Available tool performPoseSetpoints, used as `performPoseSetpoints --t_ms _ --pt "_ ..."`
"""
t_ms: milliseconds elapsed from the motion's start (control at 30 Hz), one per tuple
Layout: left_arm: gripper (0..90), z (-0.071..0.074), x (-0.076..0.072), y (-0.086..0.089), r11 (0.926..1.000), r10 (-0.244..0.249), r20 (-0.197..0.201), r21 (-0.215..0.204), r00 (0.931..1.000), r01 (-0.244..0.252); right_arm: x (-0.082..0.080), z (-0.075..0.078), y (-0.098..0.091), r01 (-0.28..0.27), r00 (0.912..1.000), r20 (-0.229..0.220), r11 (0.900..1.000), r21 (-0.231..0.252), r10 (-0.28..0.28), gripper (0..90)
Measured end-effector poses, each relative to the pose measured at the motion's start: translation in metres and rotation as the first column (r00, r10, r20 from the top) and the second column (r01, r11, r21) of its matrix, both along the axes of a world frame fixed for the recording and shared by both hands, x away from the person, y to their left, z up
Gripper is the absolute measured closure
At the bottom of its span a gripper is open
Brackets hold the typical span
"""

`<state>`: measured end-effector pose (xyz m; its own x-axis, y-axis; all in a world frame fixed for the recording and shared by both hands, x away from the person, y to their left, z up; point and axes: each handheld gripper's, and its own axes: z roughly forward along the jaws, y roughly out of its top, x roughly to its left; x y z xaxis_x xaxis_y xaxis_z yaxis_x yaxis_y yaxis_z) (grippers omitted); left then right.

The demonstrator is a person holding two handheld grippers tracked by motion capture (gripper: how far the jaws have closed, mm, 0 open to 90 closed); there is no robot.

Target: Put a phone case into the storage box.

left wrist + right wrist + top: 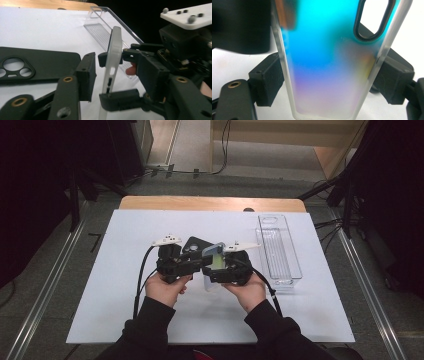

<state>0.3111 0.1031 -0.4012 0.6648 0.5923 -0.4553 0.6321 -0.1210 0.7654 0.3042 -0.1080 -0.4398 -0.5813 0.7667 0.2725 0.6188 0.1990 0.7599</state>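
From the high view, both grippers are seen held close together above the middle of the white bench (pixel 125 285), with a translucent phone case (pixel 214 251) between them and a black case (pixel 194 243) lying flat on the bench just behind. A clear tray (pixel 280 247) stands to the right, well apart. The grip itself is settled by the right gripper view: the fingers (pixel 268 80) of the right gripper (pixel 329 82) are pressed against the two long edges of the translucent case, whose face is tinted blue to pink and whose camera cut-out is seen at the upper right. In the left gripper view the same case is seen edge-on and upright, clamped by the right gripper, while the left gripper (pixel 97 77) stands open, one finger (pixel 86 75) just beside the case without touching it. The black case's three lens holes are also shown there.
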Motion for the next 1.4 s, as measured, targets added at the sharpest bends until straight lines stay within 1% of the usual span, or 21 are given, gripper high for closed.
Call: performPoseSetpoints --t_ms 33,67,167,200,300,367,433,467,600,667,700,800,833,867,900,933,1033,1167,1267,1367,1400 --pt "46.0 0.0 0.0 0.001 0.9999 -0.01 -0.021 0.002 0.9997 0.01 0.001 0.0 -0.002 0.001 1.0 -0.003 1.0 -0.002 -0.001 15.4" --pt "44.4 0.0 0.0 0.002 0.9998 -0.019 -0.03 -0.001 0.9994 0.019 0.002 -0.001 -0.003 0.008 0.9999 -0.006 1.0 -0.001 -0.008 15.4" --pt "41.5 -0.001 -0.002 0.006 0.9992 -0.034 -0.029 0.021 0.999 0.035 0.004 -0.001 -0.009 0.019 0.9998 -0.002 0.9998 -0.006 -0.019 15.4" --pt "40.6 -0.001 -0.002 0.008 0.9987 -0.042 -0.036 0.026 0.9985 0.043 0.004 0.0 -0.011 0.022 0.9998 -0.004 0.9997 -0.006 -0.022 15.4" --pt "37.0 -0.002 -0.002 0.013 0.9975 -0.063 -0.045 0.03 0.997 0.065 0.005 0.001 -0.017 0.03 0.9996 0.001 0.9996 -0.004 -0.03 15.4" --pt "36.5 -0.004 -0.003 0.016 0.9947 -0.089 -0.048 0.048 0.9949 0.092 0.005 0.003 -0.021 0.031 0.9995 0.006 0.9995 -0.004 -0.031 15.4" --pt "33.4 -0.006 -0.003 0.019 0.9899 -0.118 -0.065 0.072 0.9909 0.122 0.005 0.004 -0.023 0.028 0.9996 0.007 0.9996 -0.004 -0.028 15.4" --pt "33.4 -0.008 -0.003 0.021 0.9882 -0.127 -0.069 0.076 0.9895 0.133 0.006 0.005 -0.024 0.029 0.9996 0.006 0.9996 -0.001 -0.029 15.4" --pt "32.4 -0.016 -0.003 0.028 0.985 -0.15 -0.103 0.069 0.9833 0.158 0.006 0.007 -0.028 0.013 0.9999 0.008 0.9999 0.002 -0.013 15.4" --pt "31.2 -0.019 -0.002 0.031 0.9813 -0.17 -0.116 0.071 0.9786 0.179 0.006 0.008 -0.029 0.004 0.9999 0.009 1.0 0.0 -0.004 15.4" --pt "31.3 -0.02 -0.003 0.032 0.9806 -0.174 -0.121 0.069 0.9772 0.184 0.006 0.009 -0.03 -0.002 0.9999 0.01 1.0 -0.001 0.002 15.4" --pt "31.2 -0.023 -0.003 0.037 0.9756 -0.193 -0.129 0.08 0.9726 0.204 0.004 0.013 -0.034 -0.022 0.9996 0.017 0.9998 -0.002 0.022 15.4" --pt "31.2 -0.023 -0.004 0.038 0.9738 -0.196 -0.127 0.091 0.9722 0.209 0.004 0.014 -0.035 -0.027 0.9995 0.018 0.9996 -0.002 0.027 15.4" --pt "31.2 -0.024 -0.005 0.04 0.9747 -0.189 -0.124 0.097 0.9741 0.202 0.004 0.016 -0.036 -0.033 0.9993 0.019 0.9994 -0.002 0.033 15.4" --pt "31.2 -0.024 -0.005 0.042 0.9751 -0.187 -0.131 0.097 0.9736 0.2 0.004 0.017 -0.038 -0.04 0.999 0.021 0.9992 -0.004 0.04 15.4" --pt "31.2 -0.025 -0.005 0.043 0.9738 -0.192 -0.135 0.098 0.9722 0.205 0.004 0.018 -0.039 -0.046 0.9987 0.021 0.9989 -0.005 0.046 15.4" --pt "31.2 -0.027 -0.007 0.049 0.9709 -0.195 -0.129 0.116 0.9723 0.21 0.003 0.021 -0.043 -0.051 0.9985 0.022 0.9987 -0.006 0.051 15.4" --pt "31.2 -0.031 -0.01 0.056 0.9715 -0.179 -0.131 0.133 0.975 0.196 0.004 0.024 -0.049 -0.052 0.9984 0.023 0.9986 0.003 0.052 15.4" --pt "31.2 -0.035 -0.011 0.063 0.9713 -0.178 -0.145 0.132 0.9732 0.198 0.004 0.027 -0.053 -0.057 0.9982 0.015 0.9983 0.004 0.057 15.4" --pt "31.2 -0.039 -0.015 0.071 0.9662 -0.183 -0.157 0.153 0.9704 0.207 0.005 0.029 -0.057 -0.055 0.9984 0.006 0.9985 0.005 0.055 15.4" --pt "31.2 -0.041 -0.016 0.073 0.9667 -0.18 -0.161 0.154 0.9704 0.205 0.005 0.03 -0.059 -0.057 0.9984 0.005 0.9984 0.006 0.057 15.4"
